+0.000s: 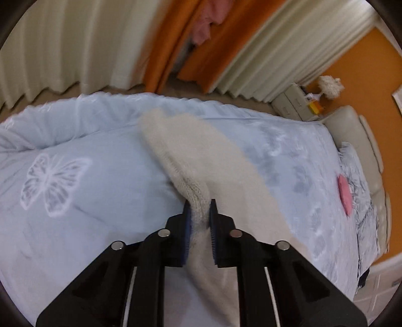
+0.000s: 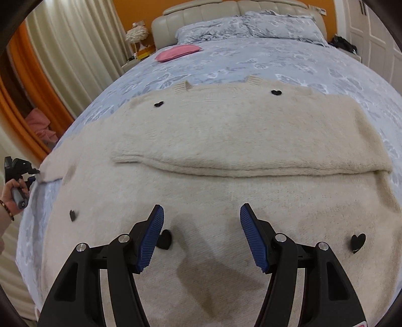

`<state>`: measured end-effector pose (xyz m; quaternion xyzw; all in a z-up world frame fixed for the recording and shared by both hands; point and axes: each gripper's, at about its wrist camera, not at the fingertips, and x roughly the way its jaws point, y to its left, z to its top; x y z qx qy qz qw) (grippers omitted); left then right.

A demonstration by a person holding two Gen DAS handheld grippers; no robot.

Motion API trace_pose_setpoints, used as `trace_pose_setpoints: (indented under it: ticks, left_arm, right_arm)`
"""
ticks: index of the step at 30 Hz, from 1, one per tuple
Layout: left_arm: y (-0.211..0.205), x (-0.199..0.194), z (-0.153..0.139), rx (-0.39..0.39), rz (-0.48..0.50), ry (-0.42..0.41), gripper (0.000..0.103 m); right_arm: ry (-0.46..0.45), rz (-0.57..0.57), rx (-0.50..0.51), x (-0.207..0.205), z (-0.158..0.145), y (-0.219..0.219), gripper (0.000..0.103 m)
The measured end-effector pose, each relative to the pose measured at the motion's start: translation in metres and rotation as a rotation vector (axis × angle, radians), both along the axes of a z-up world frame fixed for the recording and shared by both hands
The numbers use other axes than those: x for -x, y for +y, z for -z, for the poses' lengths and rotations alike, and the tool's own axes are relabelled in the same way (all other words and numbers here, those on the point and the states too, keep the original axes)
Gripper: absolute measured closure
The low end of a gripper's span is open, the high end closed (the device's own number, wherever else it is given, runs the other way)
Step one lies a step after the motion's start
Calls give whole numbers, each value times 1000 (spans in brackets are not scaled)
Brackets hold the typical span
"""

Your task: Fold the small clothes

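A fuzzy cream sweater [image 2: 226,140] with small black hearts lies spread on the bed, one sleeve folded across its middle. My right gripper [image 2: 201,213] hovers just above the sweater's near part, open, nothing between its blue pads. In the left wrist view my left gripper [image 1: 199,208] is shut on a ribbed edge of the sweater [image 1: 198,161], which trails away over the blue bedspread [image 1: 88,201]. The right wrist view shows that left gripper [image 2: 34,173] at the sweater's far left edge, held by a person's hand [image 2: 11,196].
A pink folded item [image 2: 176,52] lies near the pillows [image 2: 251,27] and the padded headboard [image 2: 201,10]. A nightstand [image 1: 294,100] with a feathery lamp [image 1: 329,85] stands by the orange wall. Cream and orange curtains [image 1: 75,45] hang beyond the bed's edge.
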<state>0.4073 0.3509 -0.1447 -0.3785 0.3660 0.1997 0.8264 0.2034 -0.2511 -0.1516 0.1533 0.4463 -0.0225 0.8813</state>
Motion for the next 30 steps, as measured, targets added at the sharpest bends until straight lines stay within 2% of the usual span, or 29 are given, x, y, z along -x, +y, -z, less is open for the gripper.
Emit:
trace_pose_setpoints:
  ticks: [3,6,7,9,10,12,14,15,16,17,19,22,24,26,30]
  left_arm:
    - [-43,-4,-43,-75,90,-109,94]
    - [-122,-2,-100,-155,286,-252,95]
    - [-163,6,-123,-172,381,-324,95]
    - [-225,22,-150,-162,524,-421,94]
    - [-267,38,-159,-119,615,-476,94]
    - [-323,63,-155,-16,734,-511,93]
    - [-381,85,-125,107,830,-464,87]
    - [-400,92,-111,127,860,-424,83]
    - [-423,103,-85,134,888,-349,66]
    - [-435,108,-67,124,889,-303,52]
    - [-443,123,-34,121,855,-244,48]
    - [-425,128,-12,138,767,-190,36]
    - [-404,117,-15,166,702,-222,35]
    - [-387,115,-21,158,625,-260,20]
    - [-340,91,-11,208,495,-261,19]
  right_arm:
    - [-16,20,-11,0,-4,-7,41]
    - [-36,48,-25,1,-11,-19,41]
    - [-42,62,-32,2,-13,-25,41]
    - [-53,88,-40,2,-15,-33,41]
    - [-61,105,-44,3,-18,-40,41]
    - [-70,134,-49,5,-20,-51,41]
    - [-69,165,-61,6,-21,-65,40]
    - [-66,178,-69,7,-21,-71,39]
    - [-61,193,-75,7,-20,-79,38]
    - [-56,203,-83,7,-20,-86,37]
    - [-44,213,-96,7,-18,-96,37]
    - [-31,213,-114,4,-15,-106,36]
    - [-29,203,-139,0,-13,-110,33]
    - [-24,190,-171,-5,-11,-112,33]
    - [-17,174,-276,-21,-3,-118,30]
